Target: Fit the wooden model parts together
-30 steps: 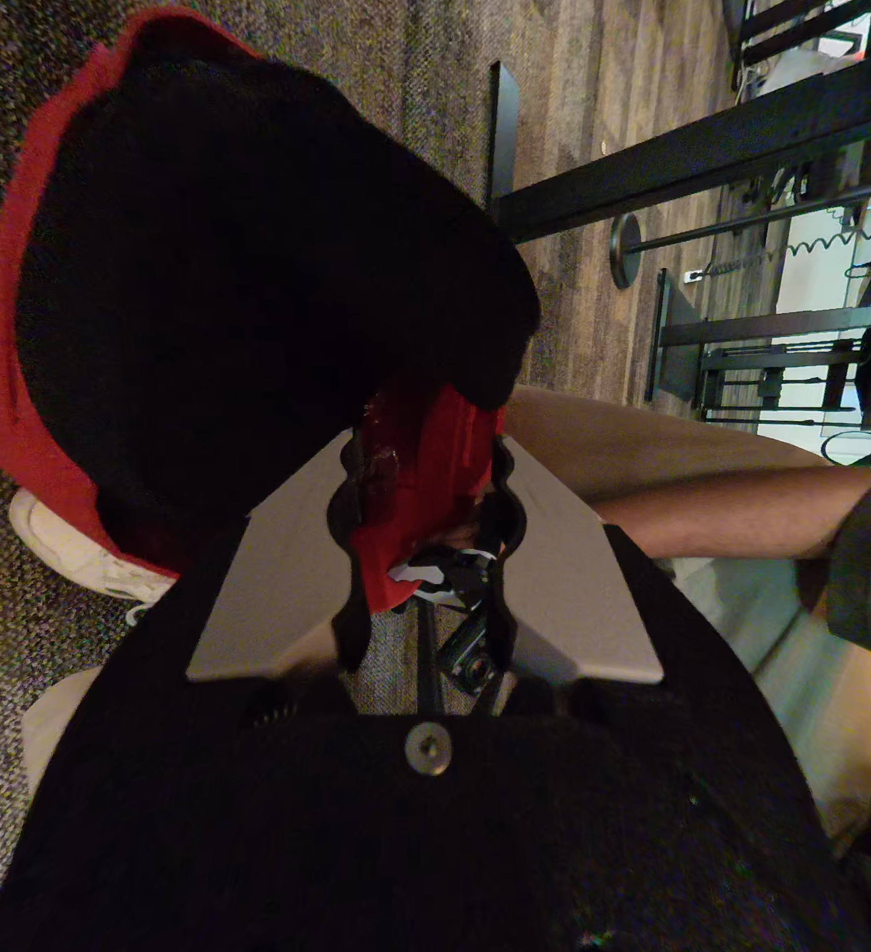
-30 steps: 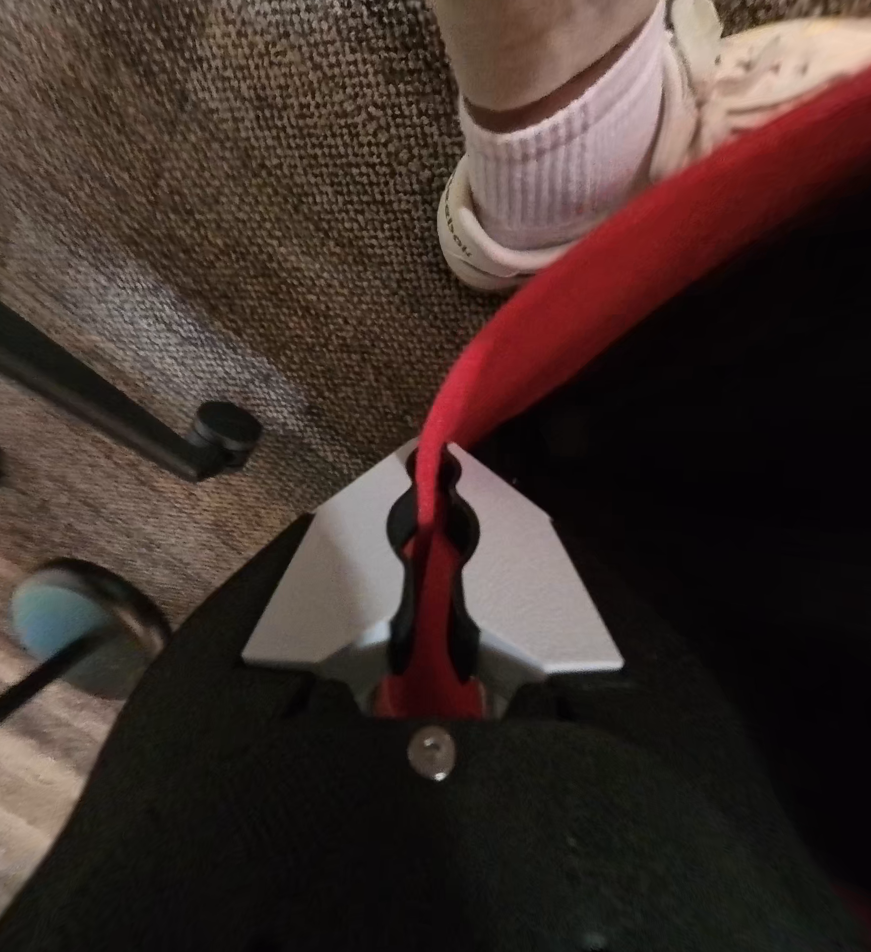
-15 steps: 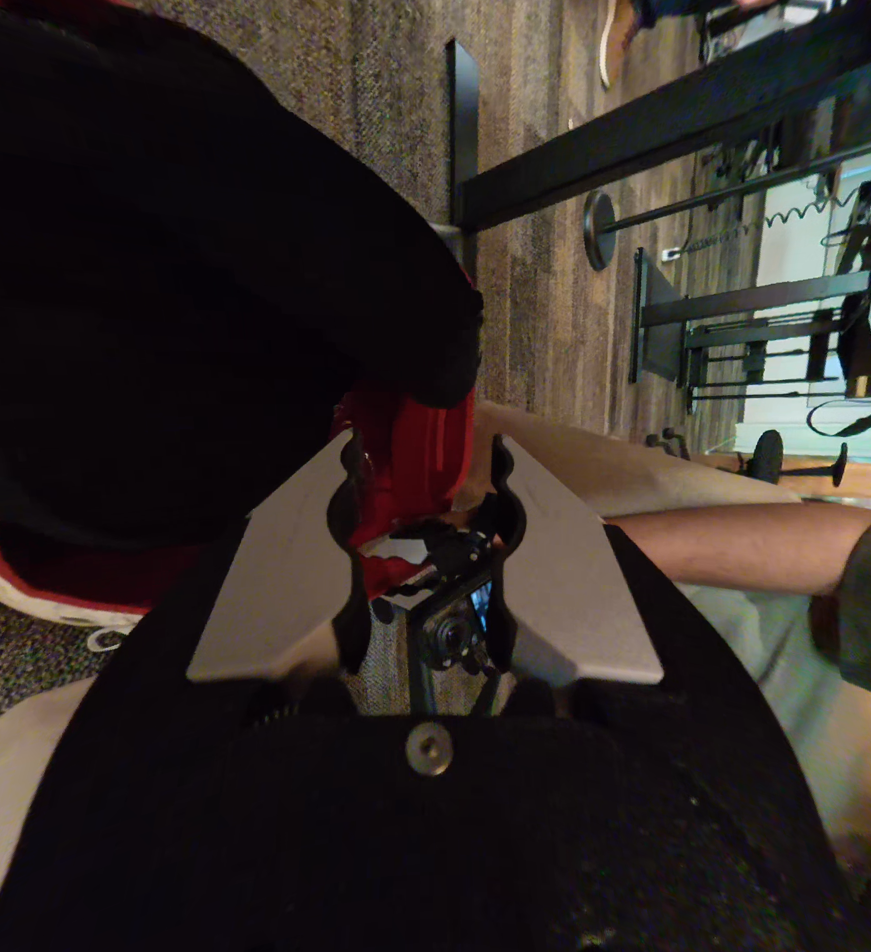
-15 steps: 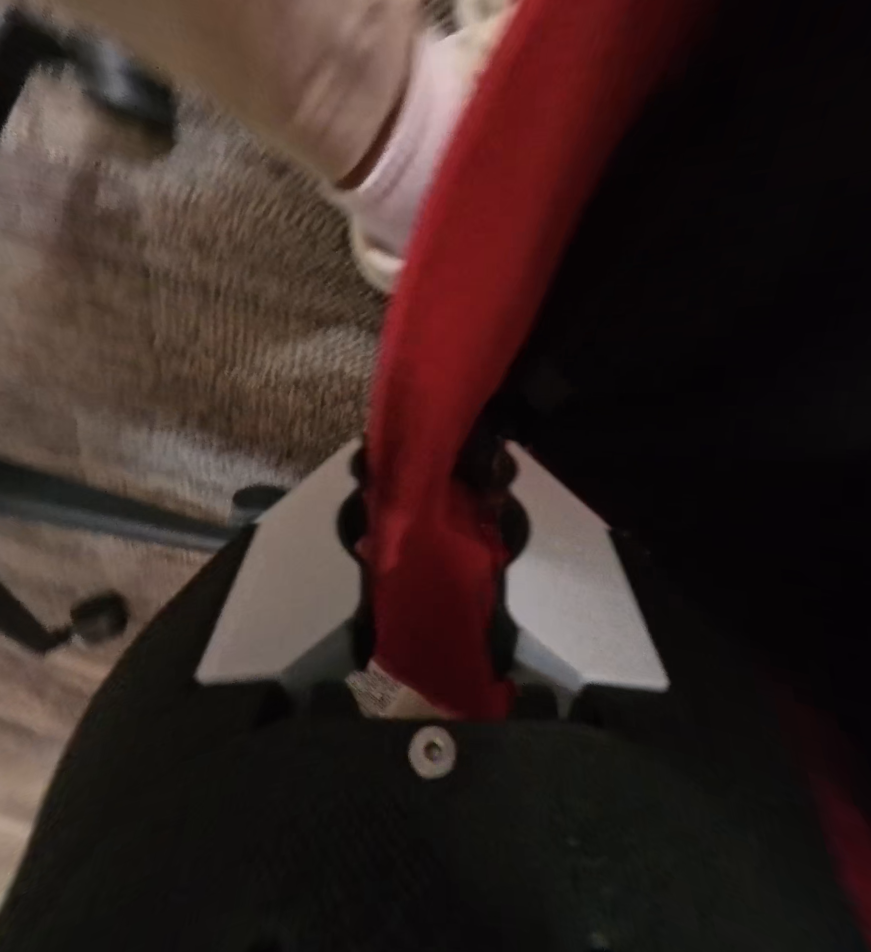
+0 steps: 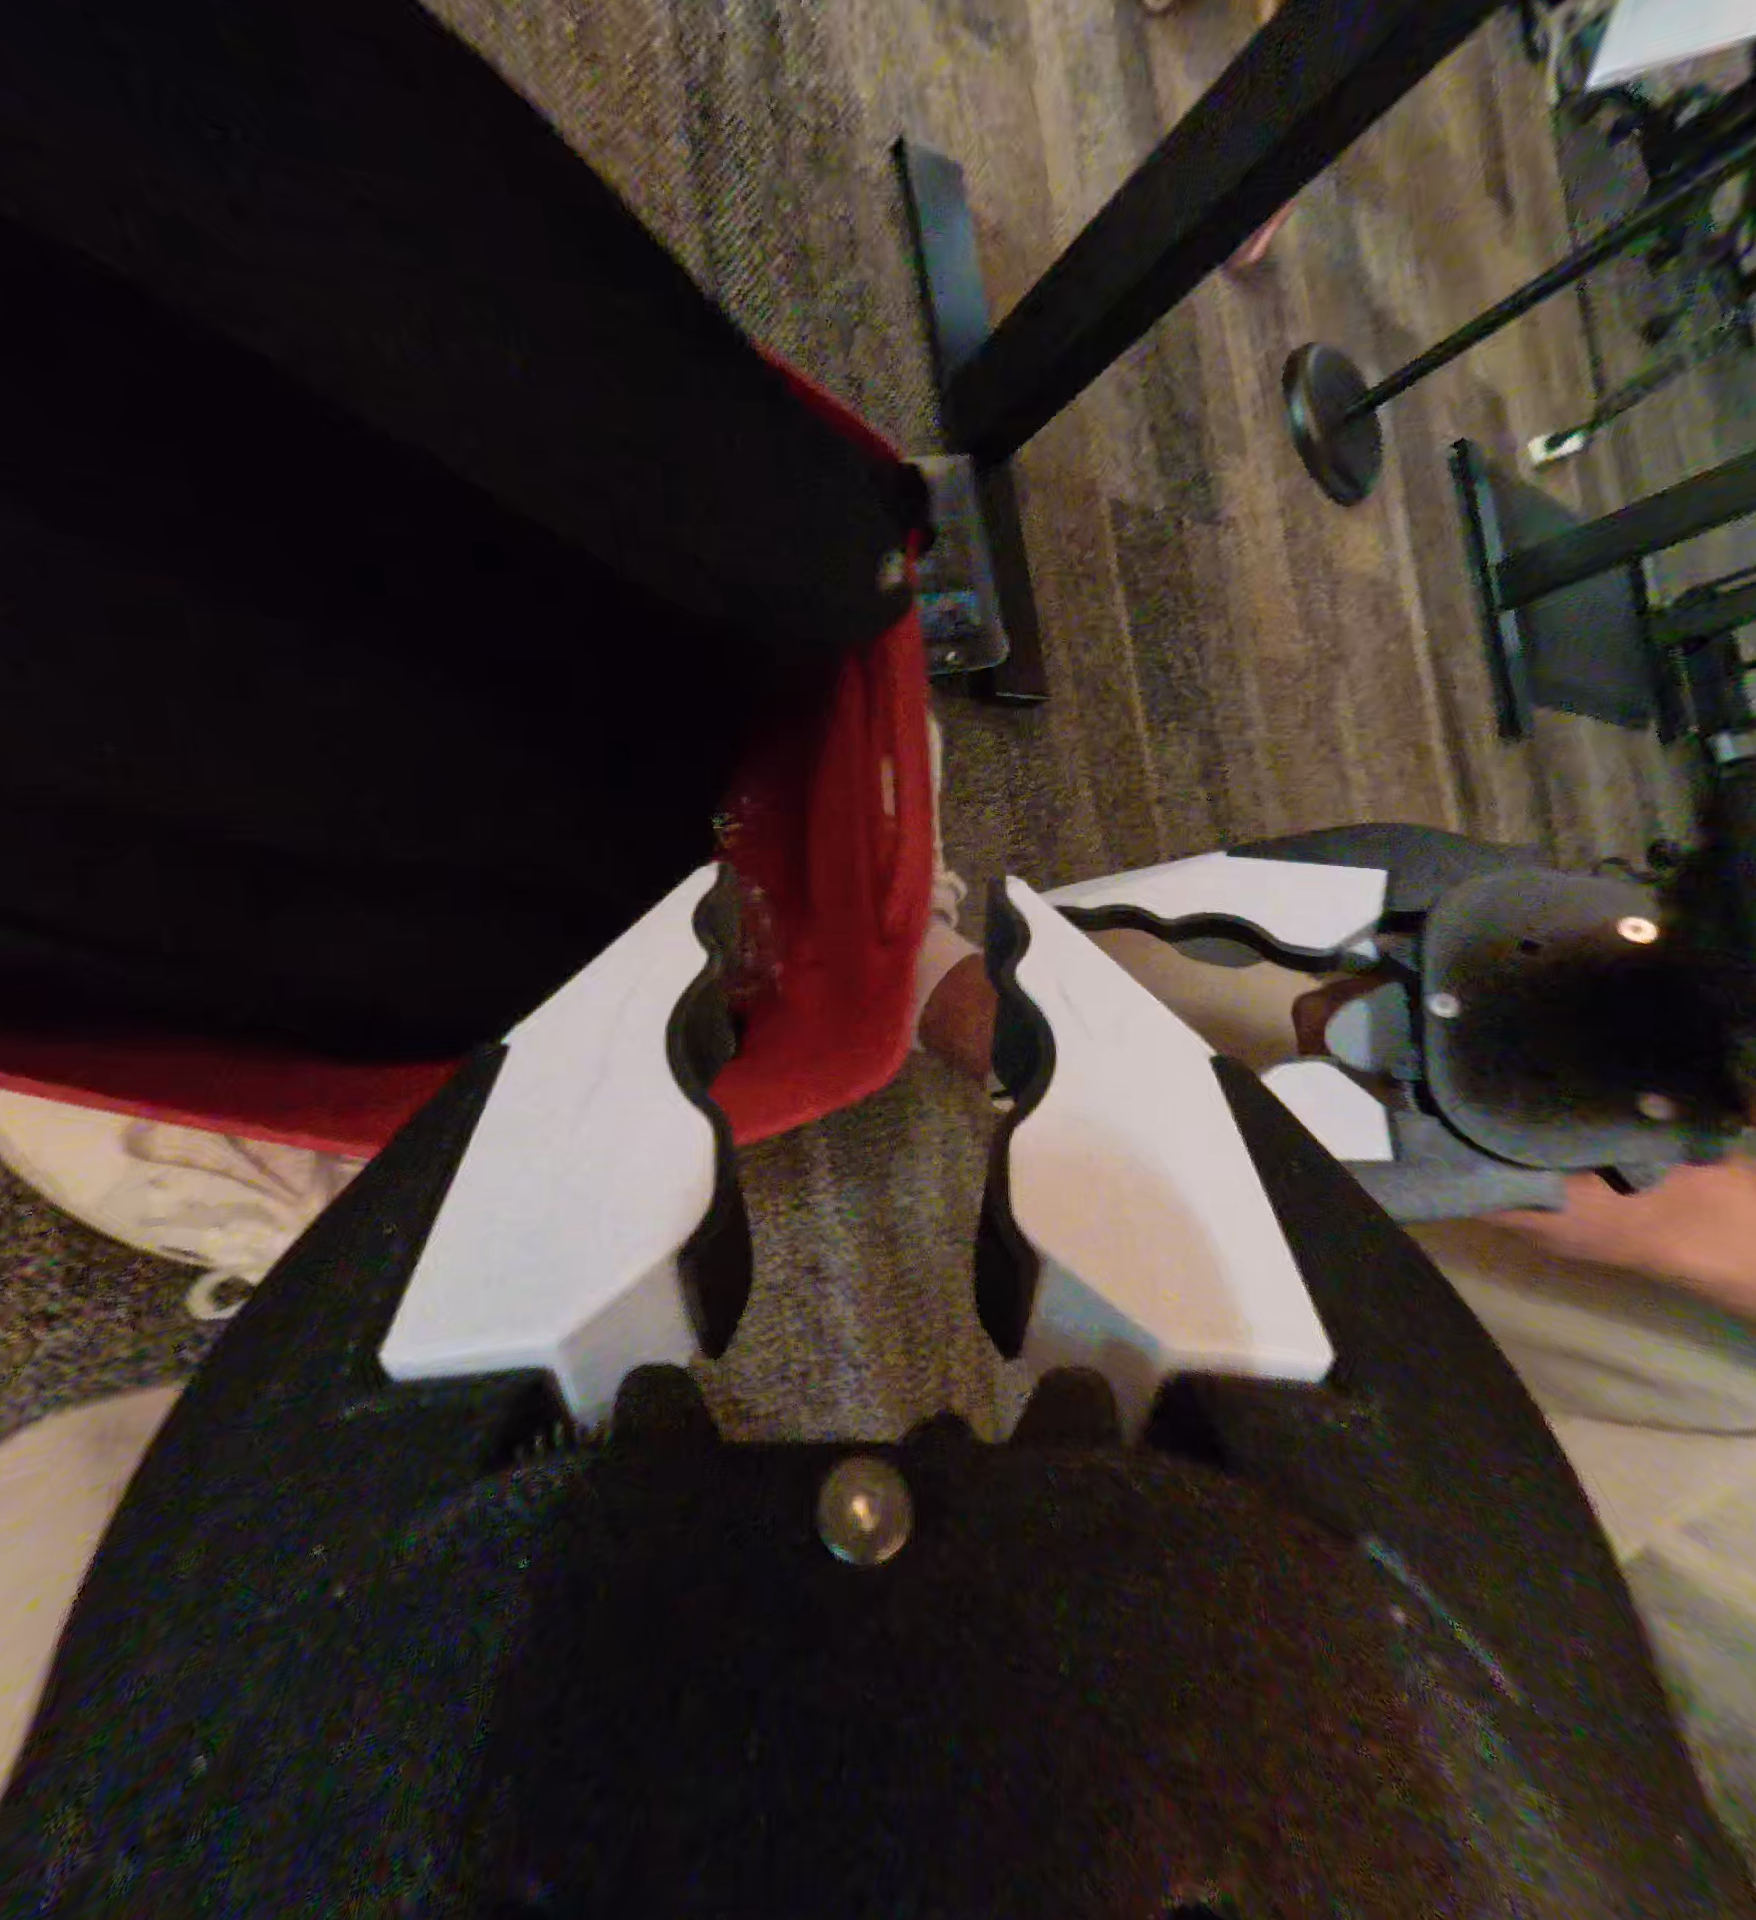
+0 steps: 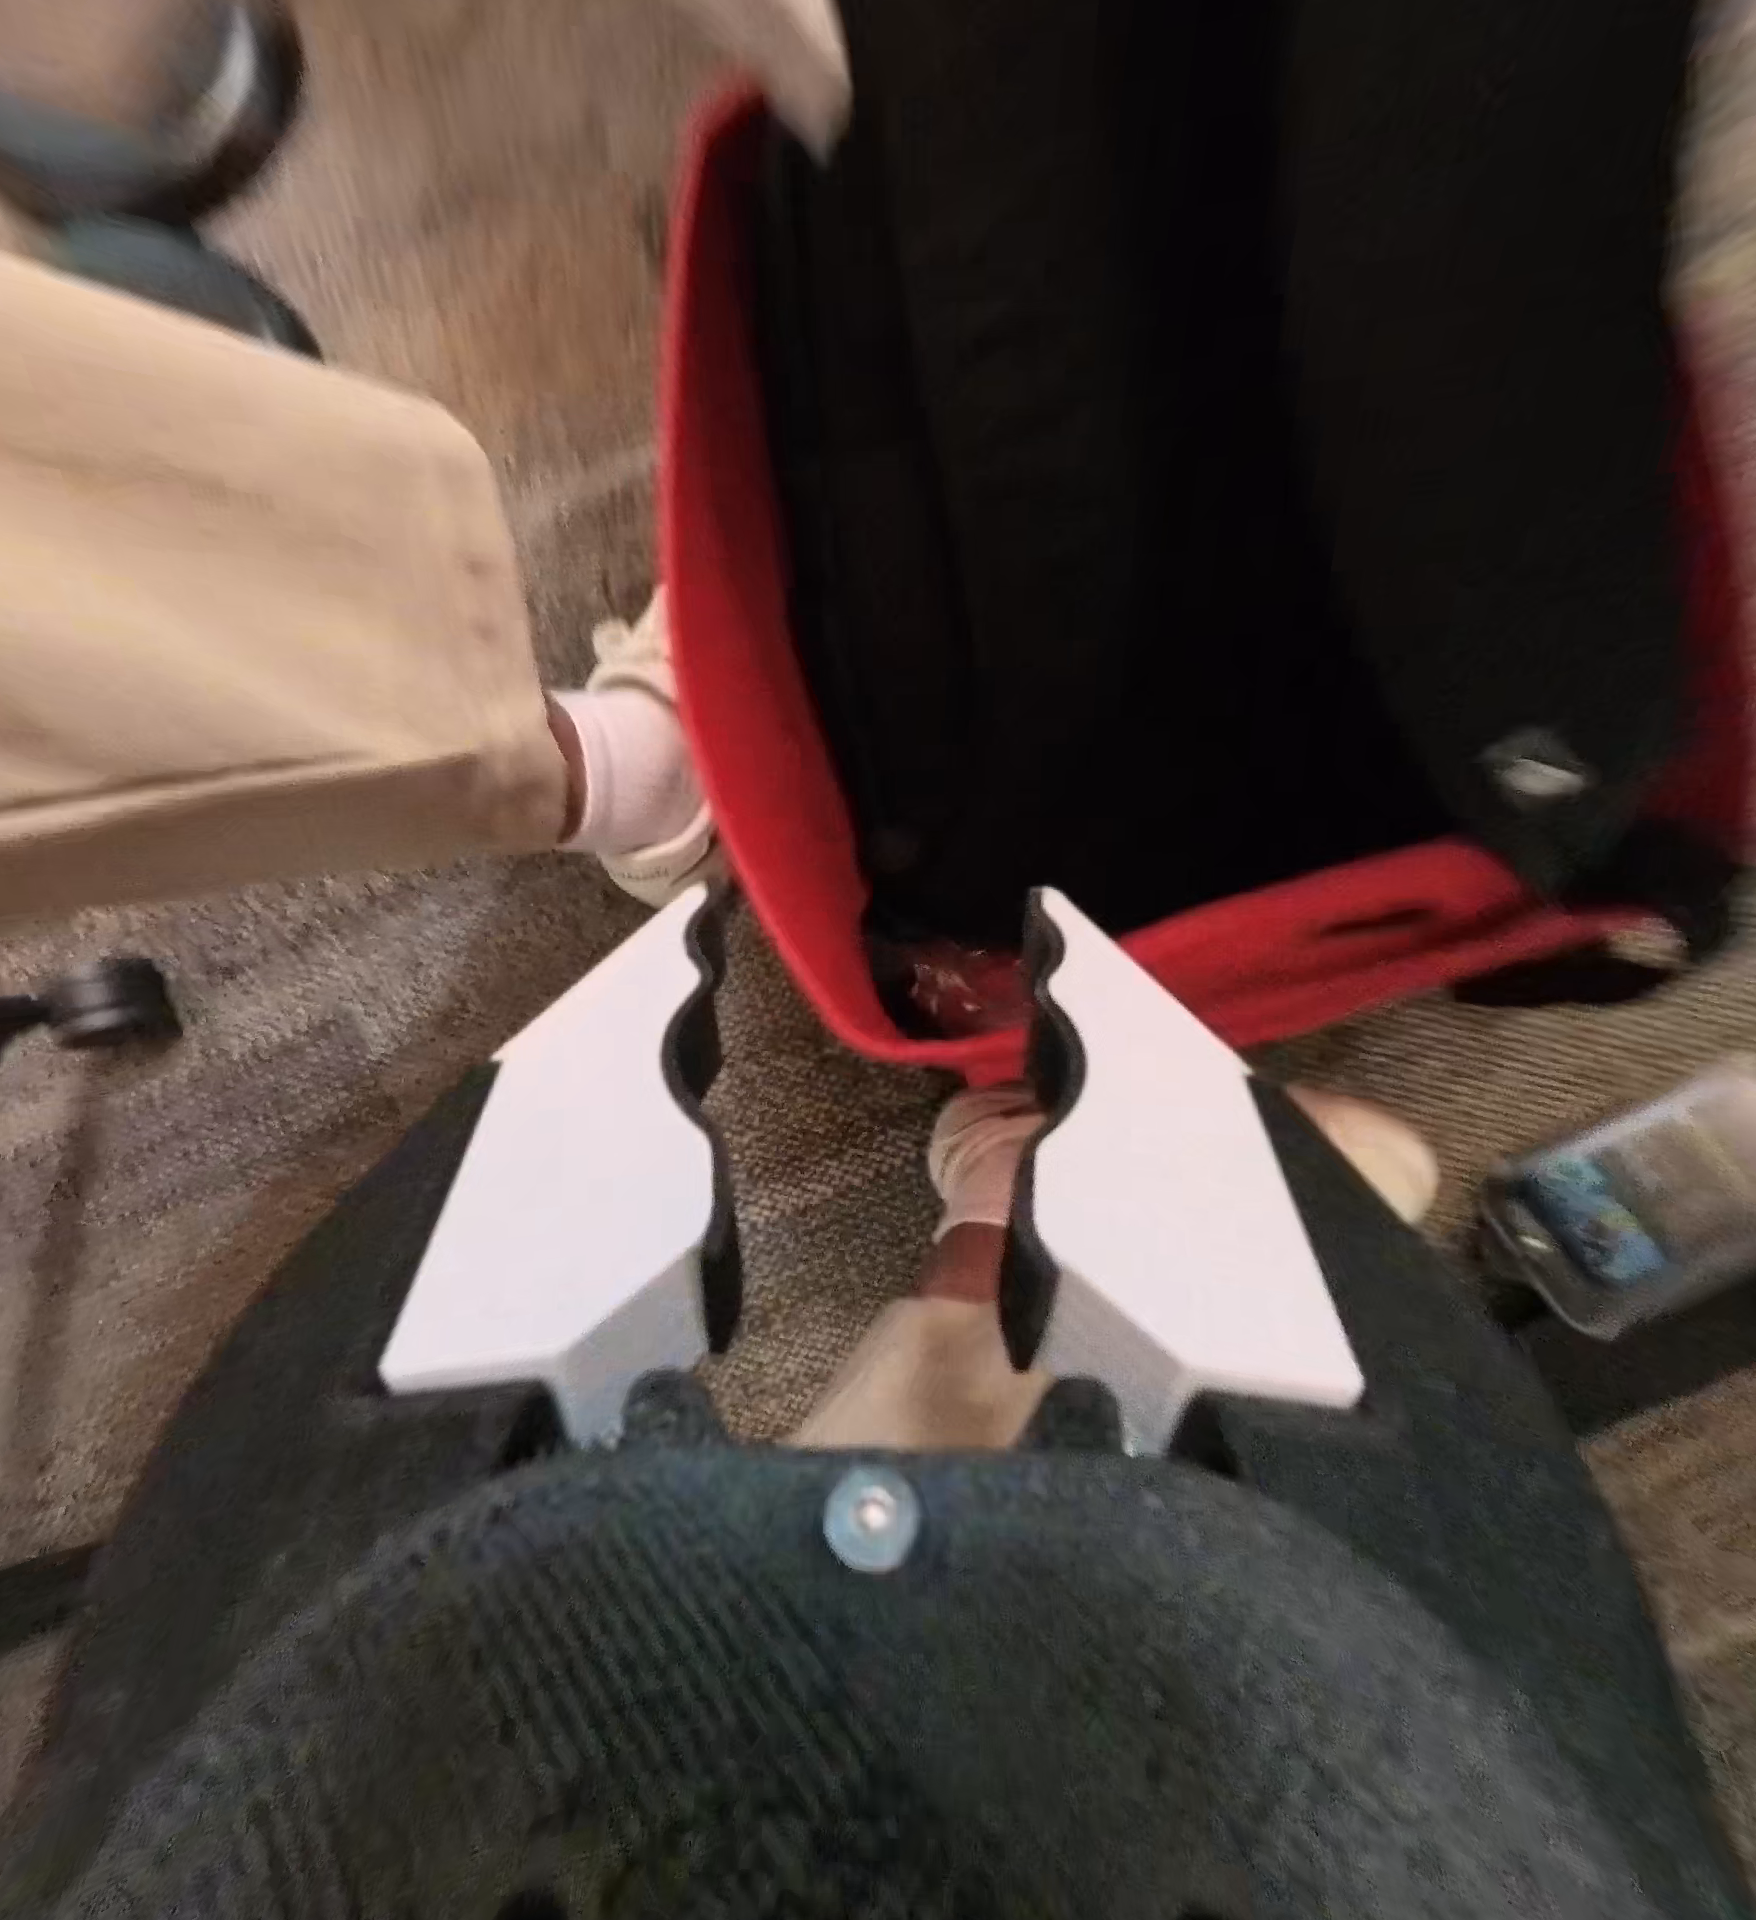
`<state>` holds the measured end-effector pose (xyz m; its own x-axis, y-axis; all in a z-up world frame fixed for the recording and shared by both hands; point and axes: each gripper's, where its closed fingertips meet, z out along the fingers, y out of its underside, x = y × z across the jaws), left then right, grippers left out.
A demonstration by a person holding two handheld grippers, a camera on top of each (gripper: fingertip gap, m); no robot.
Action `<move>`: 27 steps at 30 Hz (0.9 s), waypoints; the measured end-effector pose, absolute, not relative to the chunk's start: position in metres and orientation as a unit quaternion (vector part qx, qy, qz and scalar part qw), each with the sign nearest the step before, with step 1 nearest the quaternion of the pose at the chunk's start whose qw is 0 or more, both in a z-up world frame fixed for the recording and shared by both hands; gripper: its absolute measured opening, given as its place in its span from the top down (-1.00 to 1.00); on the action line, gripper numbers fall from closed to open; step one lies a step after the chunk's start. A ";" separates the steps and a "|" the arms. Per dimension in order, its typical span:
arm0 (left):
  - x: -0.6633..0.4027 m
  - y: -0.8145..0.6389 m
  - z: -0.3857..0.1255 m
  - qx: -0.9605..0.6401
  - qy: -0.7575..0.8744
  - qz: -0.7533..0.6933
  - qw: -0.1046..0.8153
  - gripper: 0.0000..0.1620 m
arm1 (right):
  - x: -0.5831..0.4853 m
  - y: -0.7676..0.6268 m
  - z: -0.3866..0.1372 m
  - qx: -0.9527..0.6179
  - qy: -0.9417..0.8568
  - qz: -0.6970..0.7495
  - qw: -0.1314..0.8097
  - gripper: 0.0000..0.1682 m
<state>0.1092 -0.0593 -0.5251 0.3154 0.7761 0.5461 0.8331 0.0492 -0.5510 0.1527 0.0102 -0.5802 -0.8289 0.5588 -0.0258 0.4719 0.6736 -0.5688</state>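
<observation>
No wooden model parts show in either view. A bag with a red rim [image 5: 832,914] and a black inside stands open on the carpet; it also shows in the right wrist view [image 6: 739,727]. My left gripper [image 5: 853,914] is open and empty, its left finger against the bag's red edge. My right gripper [image 6: 874,904] is open and empty, its tips at the bag's near rim. The right gripper [image 5: 1206,987] also shows off to the right in the left wrist view. The bag's inside is too dark to see into.
A person's leg in beige trousers [image 6: 178,623] with a white sock and shoe is left of the bag. Black table legs [image 5: 1165,208] and a round stand base [image 5: 1331,426] are beyond it. A dark flat object [image 6: 1632,1195] lies on the carpet at right.
My right gripper was shut on the bag's red rim; it has opened, let go and drawn back. My left gripper stayed open and the bag has shifted left in its view.
</observation>
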 end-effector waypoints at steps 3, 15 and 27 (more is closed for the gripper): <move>0.138 -0.026 -0.479 -0.670 -0.582 -0.036 0.460 0.43 | 0.164 0.036 -0.512 -0.255 -0.902 0.311 0.157 0.38; 0.192 0.091 -0.410 -0.740 -0.495 -0.051 0.452 0.47 | 0.146 0.356 -0.457 -0.533 -0.725 0.323 0.294 0.40; 0.152 0.143 -0.360 -0.727 -0.466 -0.079 0.498 0.47 | 0.125 0.554 -0.198 -0.526 -0.511 0.369 0.572 0.46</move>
